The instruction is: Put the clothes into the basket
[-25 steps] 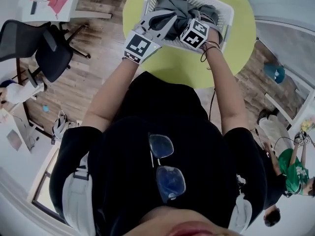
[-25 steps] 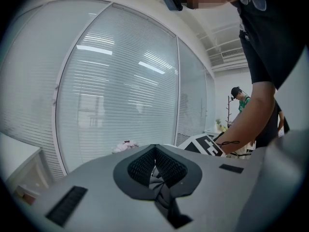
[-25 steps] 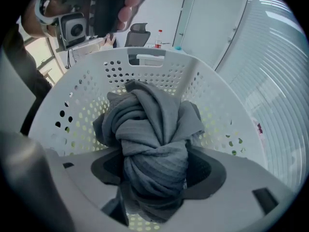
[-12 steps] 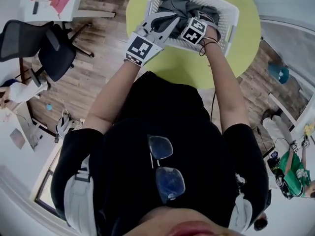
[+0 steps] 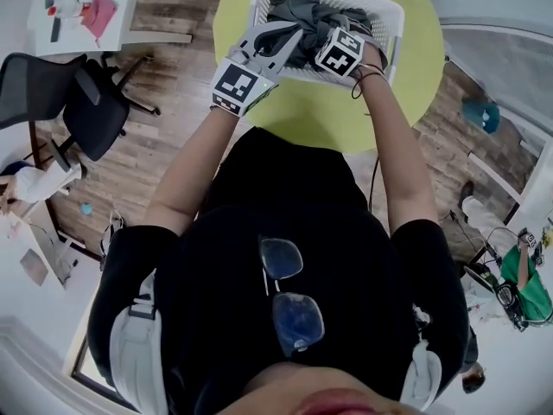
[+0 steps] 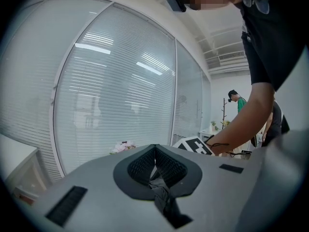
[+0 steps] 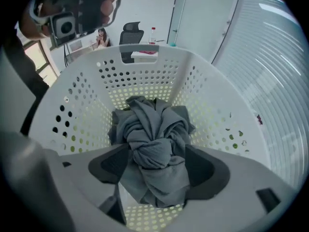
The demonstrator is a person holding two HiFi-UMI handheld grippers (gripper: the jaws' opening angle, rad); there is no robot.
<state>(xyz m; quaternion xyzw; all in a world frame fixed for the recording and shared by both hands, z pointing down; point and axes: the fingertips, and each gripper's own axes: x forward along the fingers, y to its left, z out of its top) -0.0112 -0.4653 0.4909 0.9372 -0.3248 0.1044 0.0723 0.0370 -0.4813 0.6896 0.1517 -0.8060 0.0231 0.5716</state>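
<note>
A white perforated basket point(image 5: 393, 26) stands on the round yellow-green table point(image 5: 311, 115). Grey clothes point(image 5: 302, 11) lie bunched inside it. My left gripper point(image 5: 289, 37) reaches over the near rim and is shut on a strip of the grey cloth point(image 6: 164, 197), which hangs from its closed pads point(image 6: 166, 166). My right gripper point(image 5: 335, 31) points steeply down into the basket point(image 7: 72, 105). Its jaws have just been opening and stand wide, with a twisted grey bundle point(image 7: 154, 149) between them, loose against the pads point(image 7: 108, 166).
A black office chair point(image 5: 78, 85) stands on the wood floor to the left, near a white desk point(image 5: 86, 11) with a pink item. A person in green point(image 5: 531, 284) is at the far right. Glass walls with blinds point(image 6: 111, 95) lie beyond the table.
Both grippers stay over the basket's near side with the grey cloth. Only the view has shifted slightly.
</note>
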